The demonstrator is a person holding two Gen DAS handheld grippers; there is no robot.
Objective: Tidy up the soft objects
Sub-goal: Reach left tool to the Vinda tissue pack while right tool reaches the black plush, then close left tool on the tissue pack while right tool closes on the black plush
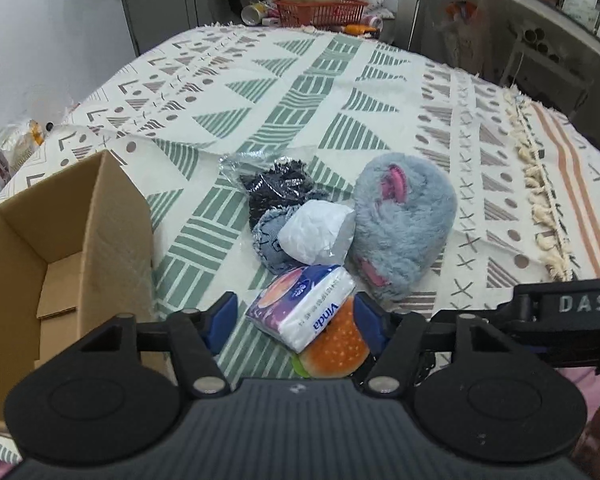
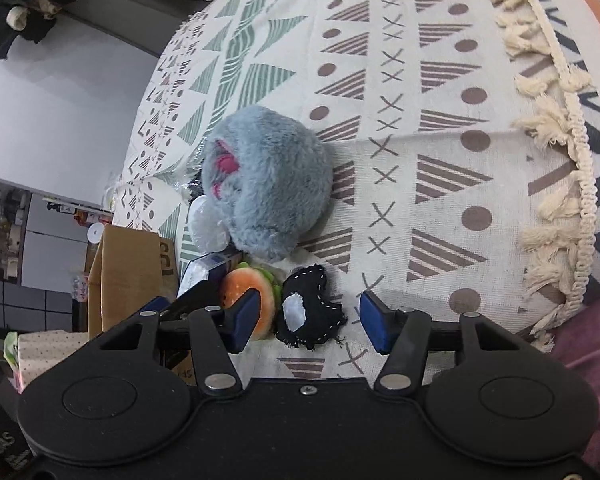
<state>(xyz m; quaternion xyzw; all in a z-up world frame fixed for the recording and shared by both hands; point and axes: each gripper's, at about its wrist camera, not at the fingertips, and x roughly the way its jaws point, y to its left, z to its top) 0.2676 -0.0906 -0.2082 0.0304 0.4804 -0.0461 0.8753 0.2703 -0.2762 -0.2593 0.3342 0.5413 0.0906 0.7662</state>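
A pile of soft things lies on the patterned cloth [image 1: 284, 80]. A grey plush toy [image 1: 404, 224] with pink ears sits at its right, also in the right wrist view [image 2: 268, 184]. Beside it lie a white wrapped bundle [image 1: 316, 236], dark denim pieces in clear plastic [image 1: 276, 188], a Vinda tissue pack [image 1: 304, 312] and a burger toy [image 1: 336, 350]. My left gripper [image 1: 296, 320] is open, its fingers on either side of the tissue pack and burger. My right gripper [image 2: 306, 320] is open around a black felt piece [image 2: 312, 308] with a white patch, next to the burger toy [image 2: 248, 296].
An open, empty cardboard box [image 1: 52, 264] stands at the left of the pile, also seen in the right wrist view [image 2: 128, 276]. A tasselled cloth edge [image 1: 540, 200] runs along the right. A red basket [image 1: 320, 10] and clutter sit at the far end.
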